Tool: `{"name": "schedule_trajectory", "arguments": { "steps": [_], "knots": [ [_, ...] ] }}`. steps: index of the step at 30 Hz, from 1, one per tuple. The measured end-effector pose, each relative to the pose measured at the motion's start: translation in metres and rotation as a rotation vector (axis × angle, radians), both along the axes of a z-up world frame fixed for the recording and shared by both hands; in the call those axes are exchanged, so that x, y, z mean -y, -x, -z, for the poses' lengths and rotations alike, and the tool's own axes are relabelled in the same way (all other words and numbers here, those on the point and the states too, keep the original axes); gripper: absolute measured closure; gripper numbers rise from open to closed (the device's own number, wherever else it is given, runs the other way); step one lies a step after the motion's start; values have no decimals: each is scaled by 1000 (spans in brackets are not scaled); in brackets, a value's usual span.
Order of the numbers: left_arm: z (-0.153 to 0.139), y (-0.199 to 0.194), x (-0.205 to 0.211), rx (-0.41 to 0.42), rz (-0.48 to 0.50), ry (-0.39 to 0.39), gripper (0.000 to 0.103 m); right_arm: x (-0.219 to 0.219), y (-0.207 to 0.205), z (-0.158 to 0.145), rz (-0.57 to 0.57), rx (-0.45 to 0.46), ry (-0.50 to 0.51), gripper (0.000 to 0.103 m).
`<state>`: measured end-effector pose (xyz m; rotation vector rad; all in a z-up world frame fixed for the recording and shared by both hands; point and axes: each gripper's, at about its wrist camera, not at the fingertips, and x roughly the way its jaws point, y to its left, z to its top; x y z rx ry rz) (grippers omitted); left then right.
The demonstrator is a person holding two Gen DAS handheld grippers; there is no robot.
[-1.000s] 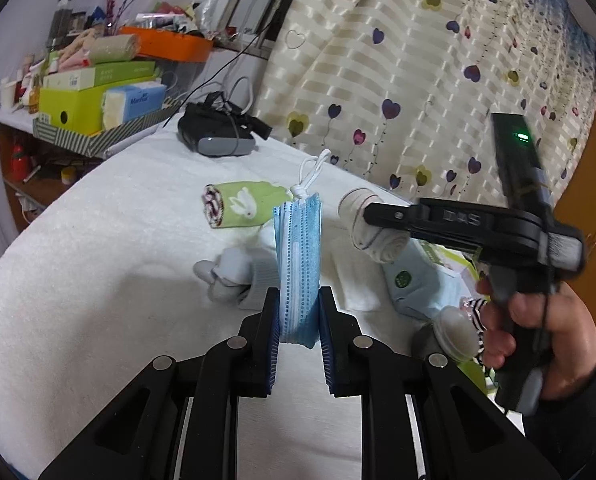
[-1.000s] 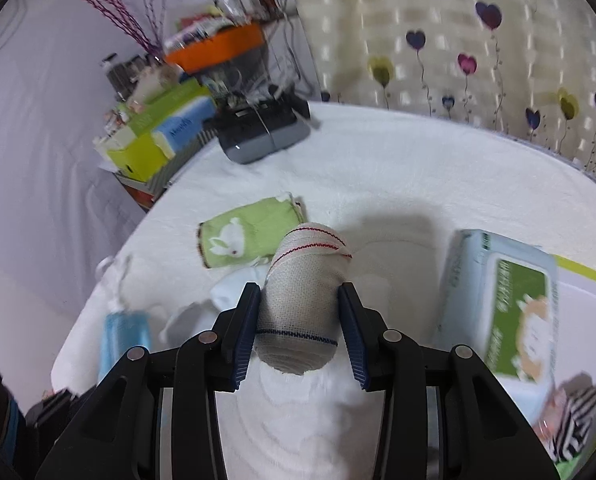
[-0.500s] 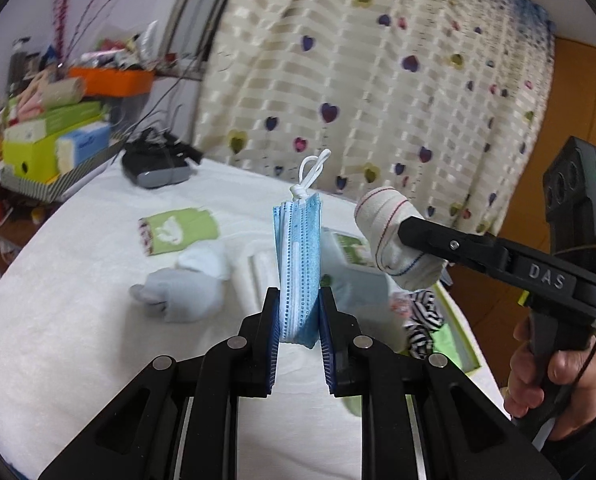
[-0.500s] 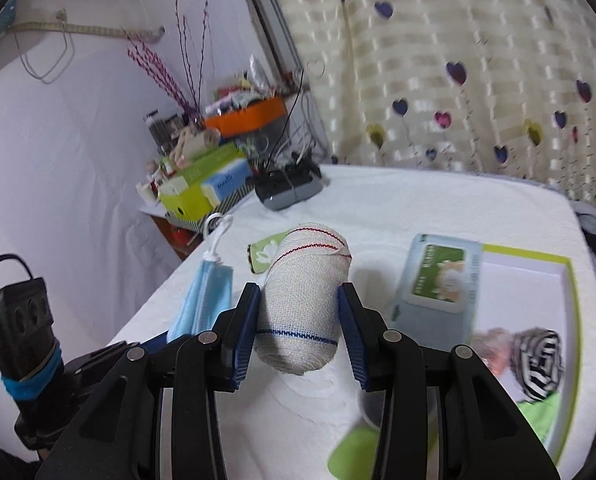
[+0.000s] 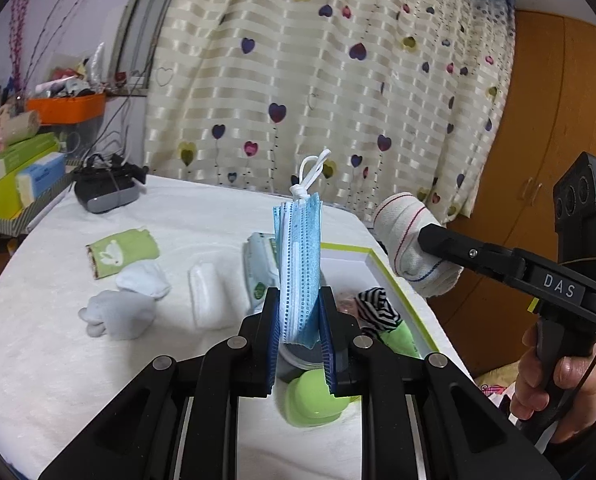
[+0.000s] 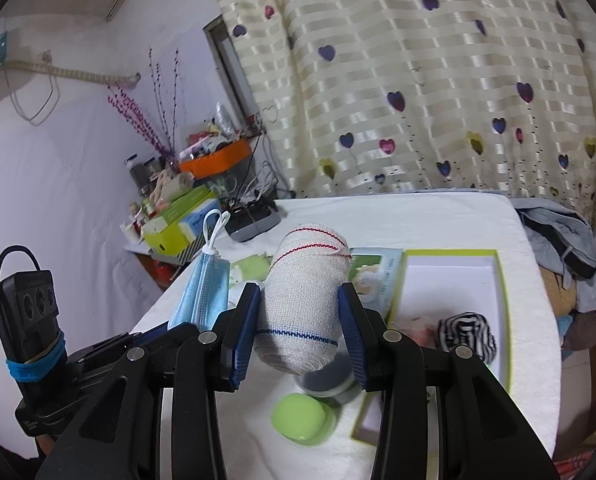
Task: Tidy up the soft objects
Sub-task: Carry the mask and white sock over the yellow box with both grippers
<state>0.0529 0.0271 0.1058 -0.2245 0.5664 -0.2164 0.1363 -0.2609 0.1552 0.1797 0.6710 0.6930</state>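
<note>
Two sets of fingers are loaded as I look through the wrist cameras. My left gripper (image 5: 298,334) pinches a folded stack of pale blue pleated face masks (image 5: 300,264), standing upright between the fingers with its knotted white ear loops (image 5: 312,172) sticking up on top. My right gripper (image 6: 300,330) clamps a rolled white elastic bandage with red and blue stitched lines (image 6: 304,300), also roughly upright, held up above the table. From the left camera I see that bandage roll (image 5: 408,240) off to the right, with the right hand (image 5: 558,384) gripping the handle.

Below both grippers, a round lime-green lid (image 6: 300,418) lies on the white cloth-covered table (image 5: 50,360), just beside a dark round container (image 6: 326,380). Next to them sits a shallow white tray with a lime-green rim (image 6: 502,280), holding a black-and-white striped cloth bundle (image 6: 466,334). A wet-wipes pack (image 5: 262,268) rests against the tray's left edge. Further left lie a folded white cloth (image 5: 210,296), pale grey socks (image 5: 118,314), and a green towel with a white rabbit print (image 5: 118,252).
</note>
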Motion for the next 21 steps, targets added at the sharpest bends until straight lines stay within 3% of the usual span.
{"name": "schedule_trajectory", "arguments": {
  "steps": [21],
  "knots": [
    [14,-40,77,-48,149,-15,87,80,-22,36,137,-72,-19,62]
  ]
}}
